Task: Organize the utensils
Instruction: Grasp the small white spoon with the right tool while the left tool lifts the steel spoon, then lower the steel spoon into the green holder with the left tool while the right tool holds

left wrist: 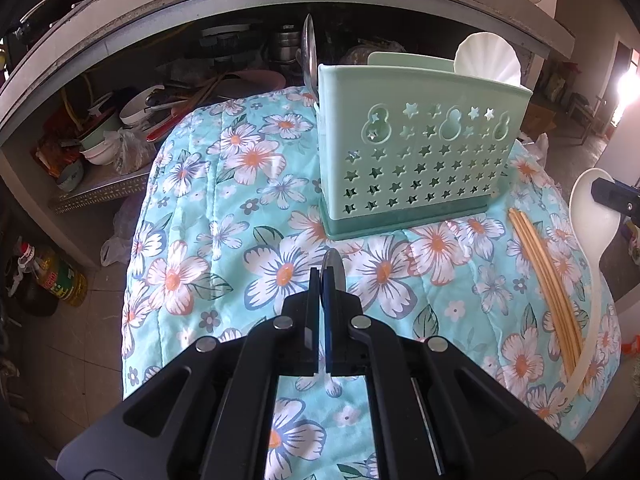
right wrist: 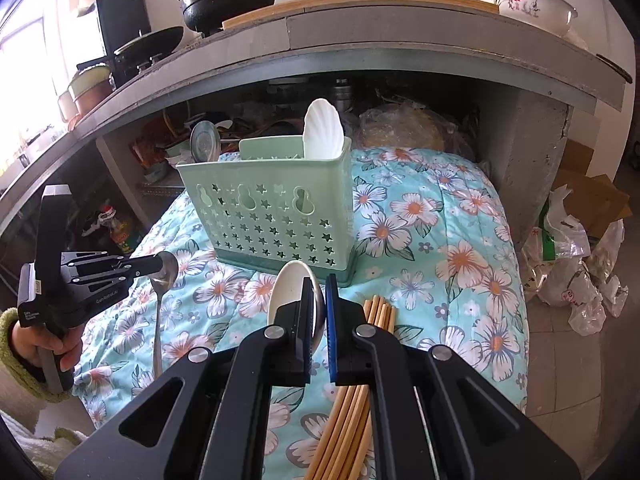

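A mint-green plastic utensil holder [left wrist: 420, 148] [right wrist: 272, 208] with star cut-outs stands on the floral cloth. A white shell-shaped spoon [left wrist: 488, 56] [right wrist: 322, 128] and a metal ladle [left wrist: 309, 52] [right wrist: 205, 142] stick up from it. My left gripper [left wrist: 322, 276] [right wrist: 154, 266] is shut on a metal spoon [left wrist: 331, 260] [right wrist: 164, 276], just in front of the holder; its handle hangs down. My right gripper [right wrist: 318, 284] [left wrist: 614, 196] is shut on a white plastic spoon [right wrist: 290, 288] [left wrist: 588, 216], raised above a bundle of wooden chopsticks [right wrist: 378, 312] [left wrist: 548, 280].
The floral cloth [left wrist: 248, 216] [right wrist: 448, 240] covers a rounded table that drops off at the left and right. Behind it a concrete counter [right wrist: 360, 40] overhangs a shelf crowded with bowls and pots [left wrist: 132, 120]. Plastic bags [right wrist: 580, 272] and an oil bottle [left wrist: 60, 276] sit on the floor.
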`<state>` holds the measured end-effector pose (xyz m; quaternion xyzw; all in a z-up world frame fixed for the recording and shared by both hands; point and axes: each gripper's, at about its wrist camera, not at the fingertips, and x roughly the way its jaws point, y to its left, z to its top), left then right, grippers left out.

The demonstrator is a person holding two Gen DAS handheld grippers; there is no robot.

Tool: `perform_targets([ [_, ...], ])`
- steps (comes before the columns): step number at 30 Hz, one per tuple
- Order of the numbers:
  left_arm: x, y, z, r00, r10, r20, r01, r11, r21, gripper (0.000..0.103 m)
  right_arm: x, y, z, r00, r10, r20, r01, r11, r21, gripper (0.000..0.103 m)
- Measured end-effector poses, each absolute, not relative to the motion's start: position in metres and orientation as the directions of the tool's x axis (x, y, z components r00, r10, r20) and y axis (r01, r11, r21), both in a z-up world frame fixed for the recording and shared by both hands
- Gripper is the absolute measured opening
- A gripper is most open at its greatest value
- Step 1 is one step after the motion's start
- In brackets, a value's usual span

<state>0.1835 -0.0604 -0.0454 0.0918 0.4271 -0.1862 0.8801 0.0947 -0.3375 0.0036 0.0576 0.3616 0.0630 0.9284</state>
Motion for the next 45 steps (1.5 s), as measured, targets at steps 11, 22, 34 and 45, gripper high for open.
perform_targets([
  [11,0.171,-0.055,-0.031,0.594,-0.293,-0.749,0.424,0.905,-0.018,0.001,0.075,-0.345,0.019,0.78,0.149,-0.607,-0.029,0.979,0.203,0.006],
  [22,0.163,-0.052,-0.002,0.634,-0.335,-0.696,0.437,0.899,-0.035,0.001,0.063,-0.36,0.032,0.829,0.141,-0.541,0.011,0.963,0.269,0.006],
  [34,0.151,-0.058,0.042,0.678,-0.39,-0.623,0.46,0.886,-0.053,0.001,0.047,-0.379,0.036,0.849,0.13,-0.512,0.038,0.952,0.305,0.006],
  [45,0.151,-0.061,0.102,0.739,-0.441,-0.51,0.483,0.874,-0.055,0.001,0.046,-0.384,0.035,0.851,0.138,-0.507,0.036,0.947,0.318,0.006],
])
